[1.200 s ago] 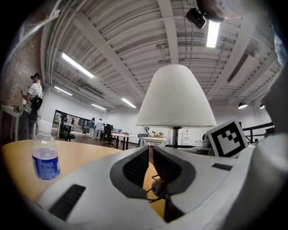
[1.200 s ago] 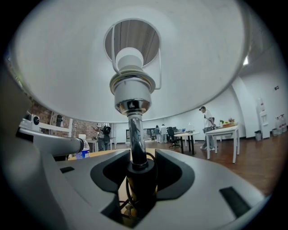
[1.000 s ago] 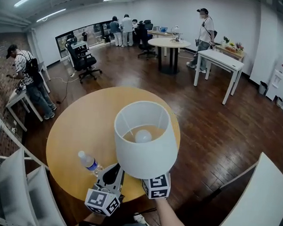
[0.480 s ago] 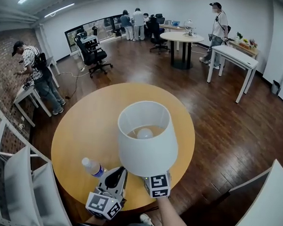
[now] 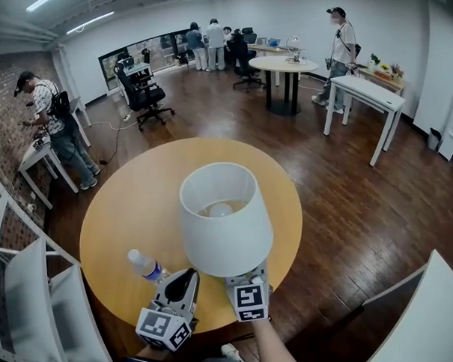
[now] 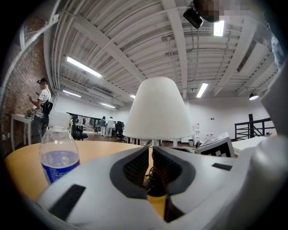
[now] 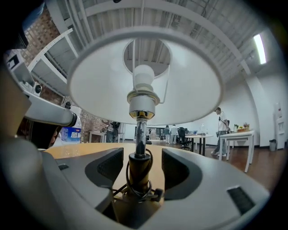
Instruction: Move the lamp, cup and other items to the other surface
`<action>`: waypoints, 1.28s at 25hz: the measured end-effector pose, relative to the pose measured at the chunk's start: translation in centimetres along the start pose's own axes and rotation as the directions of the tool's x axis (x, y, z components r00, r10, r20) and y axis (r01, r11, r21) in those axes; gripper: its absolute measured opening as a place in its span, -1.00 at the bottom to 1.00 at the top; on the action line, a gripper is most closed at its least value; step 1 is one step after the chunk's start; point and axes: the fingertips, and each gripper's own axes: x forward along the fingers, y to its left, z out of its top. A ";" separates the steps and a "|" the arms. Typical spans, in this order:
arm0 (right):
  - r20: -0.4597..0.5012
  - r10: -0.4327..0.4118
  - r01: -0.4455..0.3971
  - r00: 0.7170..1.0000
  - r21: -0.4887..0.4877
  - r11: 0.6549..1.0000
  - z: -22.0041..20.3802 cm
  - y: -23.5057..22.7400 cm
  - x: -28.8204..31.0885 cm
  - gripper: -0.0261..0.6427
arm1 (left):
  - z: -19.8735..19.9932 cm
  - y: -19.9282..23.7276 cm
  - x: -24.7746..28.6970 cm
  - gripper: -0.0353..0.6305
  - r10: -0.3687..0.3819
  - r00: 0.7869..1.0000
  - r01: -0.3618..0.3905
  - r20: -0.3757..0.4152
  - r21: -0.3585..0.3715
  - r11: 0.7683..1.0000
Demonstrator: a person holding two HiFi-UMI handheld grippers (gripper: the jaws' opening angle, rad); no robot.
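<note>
Lamp (image 5: 225, 218) upright on round desk (image 5: 128, 210), near edge closest to person, bottle (image 5: 144, 264) just beside. Right claw (image 7: 138, 166) jaws just opened: now apart either side of stem (image 7: 137, 134), pads clear of it. Left claw (image 6: 150, 155) nearly together, tips at lamp foot, nothing visibly clamped. Reads as lamp delivered. Next: back claws out, mind wound cord (image 7: 135, 188).

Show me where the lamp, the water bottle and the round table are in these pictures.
lamp (image 5: 227, 251), head view, outer wall of the white shade.
water bottle (image 5: 146, 266), head view, middle of its clear body.
round table (image 5: 135, 210), head view, bare wooden top.
</note>
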 end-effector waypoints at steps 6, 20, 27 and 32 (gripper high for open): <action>-0.023 -0.039 0.039 0.999 -0.006 0.999 0.3 0.2 -5.7 -0.11 | 0.7 -2.8 -1.4 -0.80 -0.038 0.999 0.038 0.010 0.000 0.999; 0.021 -0.277 0.277 0.961 0.009 0.961 9.4 -0.8 -30.5 -0.77 | 2.9 -24.6 -6.1 -0.88 -0.445 0.893 0.448 0.058 -0.048 0.893; 0.069 -0.423 0.422 0.903 0.024 0.906 13.3 -1.5 -40.5 -0.81 | 5.6 -33.1 -9.2 -0.88 -0.582 0.808 0.587 0.092 -0.032 0.809; 0.049 -0.472 0.471 0.880 0.019 0.882 13.8 -1.2 -45.1 -0.84 | 5.9 -37.0 -11.3 -0.88 -0.656 0.751 0.660 0.082 -0.040 0.750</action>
